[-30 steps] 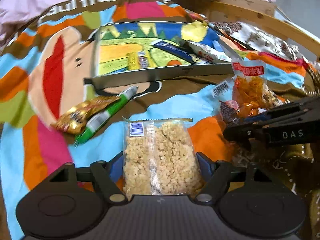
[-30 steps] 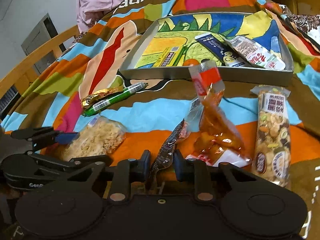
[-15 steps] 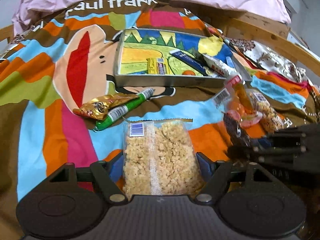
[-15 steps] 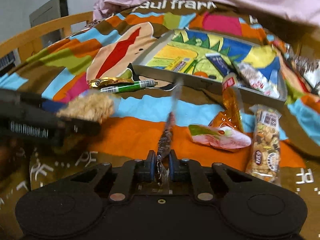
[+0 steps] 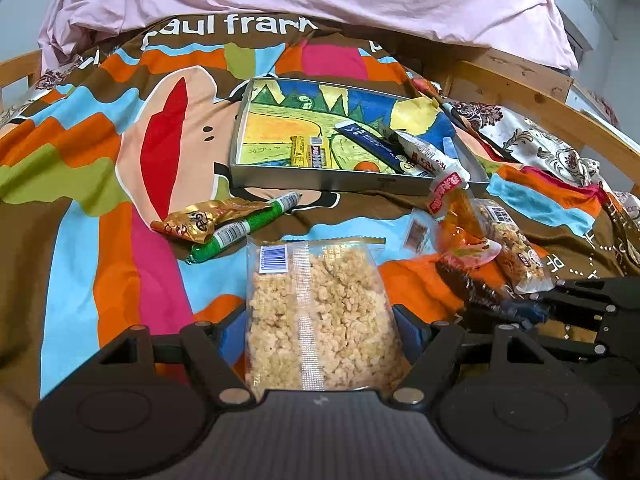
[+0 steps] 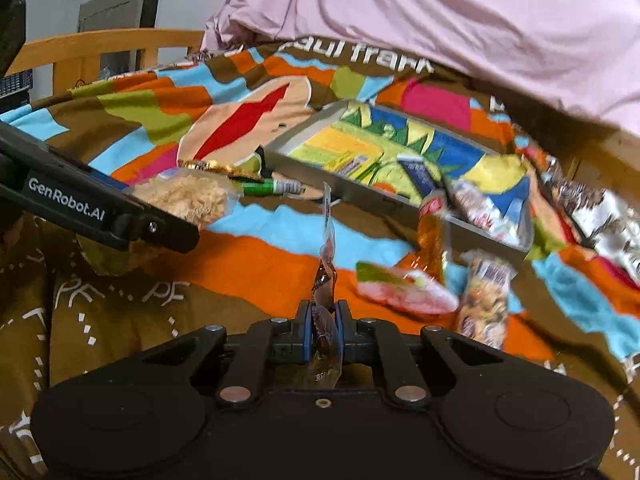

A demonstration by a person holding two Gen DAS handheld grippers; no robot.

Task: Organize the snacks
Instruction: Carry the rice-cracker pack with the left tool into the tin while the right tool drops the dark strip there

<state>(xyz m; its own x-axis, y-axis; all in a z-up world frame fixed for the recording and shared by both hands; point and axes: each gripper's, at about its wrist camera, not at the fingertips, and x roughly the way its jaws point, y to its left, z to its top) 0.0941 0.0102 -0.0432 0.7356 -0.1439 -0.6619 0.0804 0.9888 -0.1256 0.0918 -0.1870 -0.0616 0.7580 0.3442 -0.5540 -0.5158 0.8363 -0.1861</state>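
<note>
Right wrist view: right claw pinched on thin, perhaps brown snack packet, upright between pads.

Both tools are matte black plastic: the left gripper shows blue pads, round silver pivot bolts and two moulded discs on its body, and the right gripper matches it, while white "GenRobot.AI" lettering runs along the left one's side.
</note>
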